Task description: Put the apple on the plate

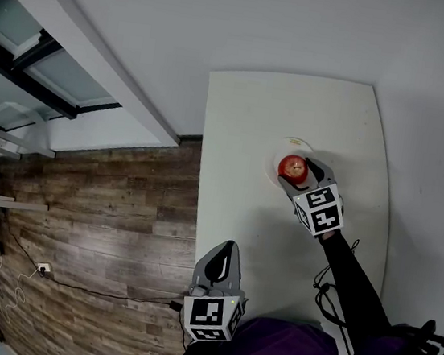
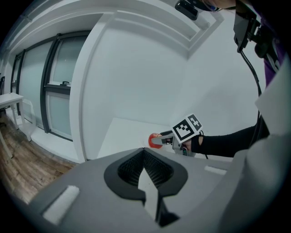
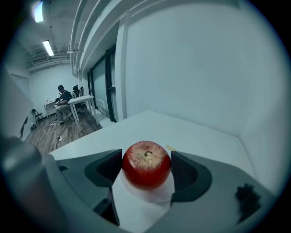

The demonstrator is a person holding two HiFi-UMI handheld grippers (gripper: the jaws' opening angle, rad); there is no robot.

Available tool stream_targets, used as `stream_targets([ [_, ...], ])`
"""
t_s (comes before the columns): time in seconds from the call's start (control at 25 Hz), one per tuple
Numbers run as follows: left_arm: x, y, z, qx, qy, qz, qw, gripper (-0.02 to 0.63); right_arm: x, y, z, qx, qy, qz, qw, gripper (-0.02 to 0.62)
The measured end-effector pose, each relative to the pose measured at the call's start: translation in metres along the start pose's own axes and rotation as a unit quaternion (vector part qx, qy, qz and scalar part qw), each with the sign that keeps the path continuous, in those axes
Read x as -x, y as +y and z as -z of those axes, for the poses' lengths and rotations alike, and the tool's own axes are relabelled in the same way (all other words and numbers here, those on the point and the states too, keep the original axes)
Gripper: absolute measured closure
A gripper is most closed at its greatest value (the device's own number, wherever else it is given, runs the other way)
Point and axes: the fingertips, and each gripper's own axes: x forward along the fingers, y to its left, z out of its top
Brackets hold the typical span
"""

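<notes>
Left gripper (image 1: 229, 251) idle, jaws together, well short of plate (image 1: 290, 141); right gripper (image 1: 298, 175) clamped on apple (image 1: 293, 167) over plate, set-down and release judged next

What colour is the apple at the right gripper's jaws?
The apple is red, paler and speckled round the stem; clearest in the right gripper view.
</notes>
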Motion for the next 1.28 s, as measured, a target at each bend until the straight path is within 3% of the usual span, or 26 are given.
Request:
stream_targets([
  [0.6, 0.0, -0.002, -0.001, -0.007, -0.003, 0.002, 1.0, 0.6, 0.008, 0.0, -0.013, 0.013, -0.04, 0.006, 0.999, 0.261],
  [0.88, 0.001, -0.003, -0.005, -0.008, -0.014, 0.004, 0.9999, 0.6, 0.047, -0.002, -0.028, -0.016, -0.088, 0.034, 0.995, 0.262],
  [1.2, 0.005, -0.016, -0.011, -0.009, -0.029, 0.018, 0.9994, 0.6, 0.103, 0.032, -0.021, -0.021, -0.111, 0.024, 0.993, 0.269],
  [1.28, 0.008, -0.02, -0.012, -0.011, -0.033, 0.022, 0.9992, 0.6, 0.118, 0.04, -0.02, -0.03, -0.119, 0.028, 0.992, 0.3],
])
